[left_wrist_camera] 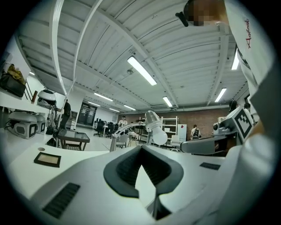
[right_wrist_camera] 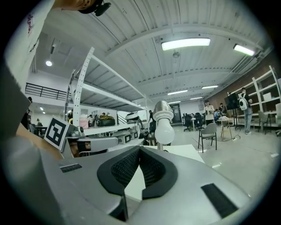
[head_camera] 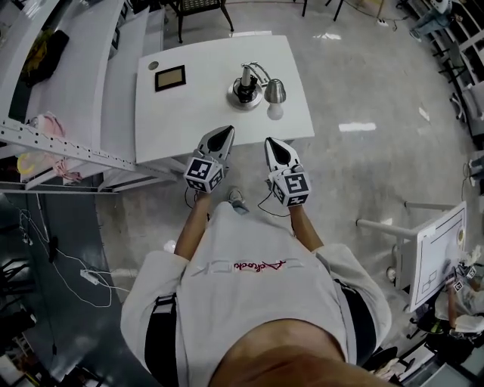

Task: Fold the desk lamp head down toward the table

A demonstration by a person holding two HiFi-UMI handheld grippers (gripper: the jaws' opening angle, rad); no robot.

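Observation:
A chrome desk lamp stands on its round base (head_camera: 244, 92) on the white table (head_camera: 197, 113). Its arm arches to the right, and its head (head_camera: 274, 91) with a white bulb (head_camera: 275, 112) hangs near the table's front right. My left gripper (head_camera: 224, 134) and right gripper (head_camera: 272, 143) hover side by side at the table's front edge, both shut and empty, short of the lamp. The left gripper view puts the lamp head (left_wrist_camera: 153, 125) ahead, above the shut jaws (left_wrist_camera: 141, 149). In the right gripper view the bulb (right_wrist_camera: 164, 131) hangs just beyond the shut jaws (right_wrist_camera: 139, 151).
A black-framed panel (head_camera: 170, 77) lies on the table's back left beside a small round disc (head_camera: 153, 66). White shelving (head_camera: 68, 143) runs along the left. A chair (head_camera: 200, 11) stands behind the table, and a whiteboard stand (head_camera: 435, 253) at the right.

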